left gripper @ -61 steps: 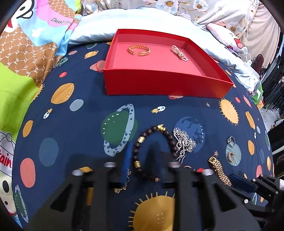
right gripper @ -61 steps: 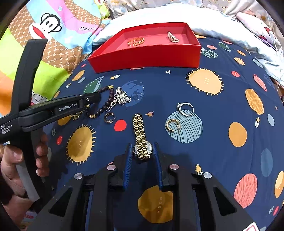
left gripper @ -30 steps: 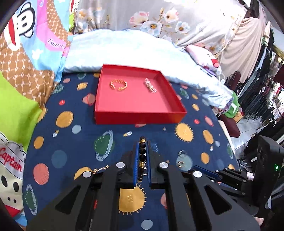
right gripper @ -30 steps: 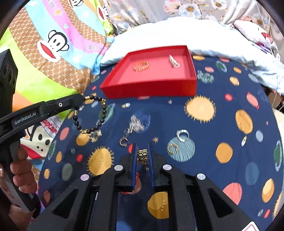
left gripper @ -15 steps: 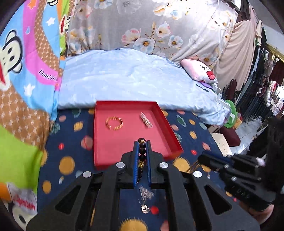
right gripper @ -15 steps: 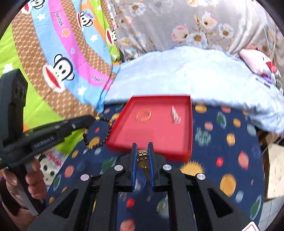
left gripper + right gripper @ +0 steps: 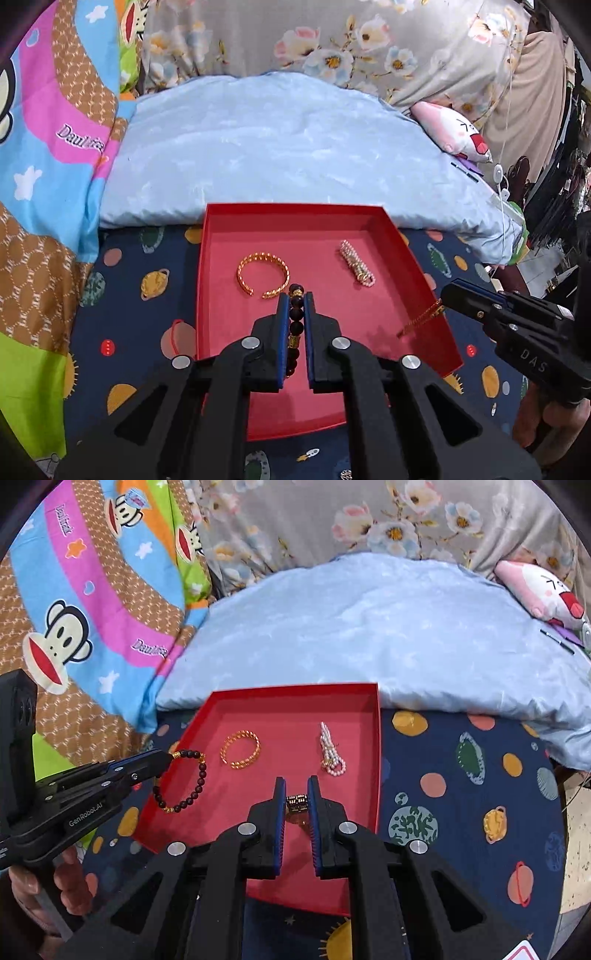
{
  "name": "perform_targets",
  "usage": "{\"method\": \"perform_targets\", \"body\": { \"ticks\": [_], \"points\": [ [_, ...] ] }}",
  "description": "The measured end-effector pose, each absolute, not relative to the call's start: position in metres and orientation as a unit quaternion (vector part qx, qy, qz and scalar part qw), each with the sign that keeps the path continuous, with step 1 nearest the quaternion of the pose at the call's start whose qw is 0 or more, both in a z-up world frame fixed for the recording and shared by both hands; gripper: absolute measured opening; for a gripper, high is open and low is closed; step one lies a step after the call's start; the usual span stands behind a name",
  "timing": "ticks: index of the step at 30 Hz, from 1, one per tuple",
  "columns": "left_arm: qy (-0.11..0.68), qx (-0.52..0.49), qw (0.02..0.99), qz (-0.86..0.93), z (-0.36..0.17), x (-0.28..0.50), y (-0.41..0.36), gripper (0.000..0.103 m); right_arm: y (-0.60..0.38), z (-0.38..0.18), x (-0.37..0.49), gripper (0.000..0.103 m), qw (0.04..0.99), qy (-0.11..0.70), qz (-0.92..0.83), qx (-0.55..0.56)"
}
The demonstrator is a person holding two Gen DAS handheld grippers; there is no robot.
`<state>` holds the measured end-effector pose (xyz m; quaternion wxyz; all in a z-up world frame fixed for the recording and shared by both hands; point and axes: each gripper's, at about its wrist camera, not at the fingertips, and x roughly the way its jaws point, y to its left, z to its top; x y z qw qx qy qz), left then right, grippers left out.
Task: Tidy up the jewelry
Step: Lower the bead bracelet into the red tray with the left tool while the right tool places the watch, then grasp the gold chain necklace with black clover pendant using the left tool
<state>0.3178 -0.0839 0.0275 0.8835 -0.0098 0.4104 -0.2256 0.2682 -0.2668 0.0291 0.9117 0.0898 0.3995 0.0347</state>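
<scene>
A red tray [image 7: 413,258] [image 7: 373,746] lies on the navy planet-print blanket. In it are a gold cuff bracelet [image 7: 263,275] [image 7: 240,754] and a pearl bracelet [image 7: 356,266] [image 7: 331,751]. My left gripper [image 7: 296,297] is shut on a dark bead bracelet [image 7: 295,317] and holds it above the tray's left part; the bracelet hangs as a loop in the right wrist view [image 7: 184,781]. My right gripper [image 7: 296,781] is shut on a gold watch [image 7: 296,805] above the tray's near right part; its band dangles in the left wrist view [image 7: 421,318].
A pale blue pillow [image 7: 277,147] lies behind the tray, with a floral curtain [image 7: 332,44] beyond it. A monkey-print quilt [image 7: 85,602] rises on the left. A pink plush toy [image 7: 543,590] sits at the far right. The blanket's edge drops off to the right [image 7: 572,812].
Both grippers lifted their jewelry off the blanket and moved forward. They now hang over the red tray, which looks closer and larger than half a second ago.
</scene>
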Motion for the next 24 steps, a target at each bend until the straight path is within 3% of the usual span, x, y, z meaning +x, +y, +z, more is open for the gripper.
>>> {"method": "perform_targets", "body": {
  "ticks": [4,5,6,9,13,24],
  "points": [
    [0.413,-0.005,0.884,-0.217,0.013,0.329,-0.091,0.008,-0.269,0.011,0.289,0.012,0.905,0.412,0.036,0.095],
    [0.410,-0.005,0.887,-0.212,0.011,0.332,-0.092,0.021,-0.271,0.008,0.295,0.012,0.906,0.411,0.033,0.101],
    [0.409,-0.003,0.890,-0.201,0.010,0.335,-0.093,0.040,-0.271,0.007,0.297,0.012,0.907,0.407,0.031,0.103],
    [0.388,-0.011,0.905,-0.176,0.019,0.336,-0.085,0.058,-0.277,0.024,0.288,0.015,0.919,0.377,0.024,0.117],
    [0.374,-0.016,0.912,-0.168,0.035,0.321,-0.070,0.060,-0.279,0.047,0.254,0.023,0.929,0.353,0.015,0.113],
    [0.406,-0.018,0.898,-0.171,0.032,0.214,-0.029,0.060,-0.255,0.042,0.114,0.025,0.920,0.378,-0.001,0.101]
  ]
}}
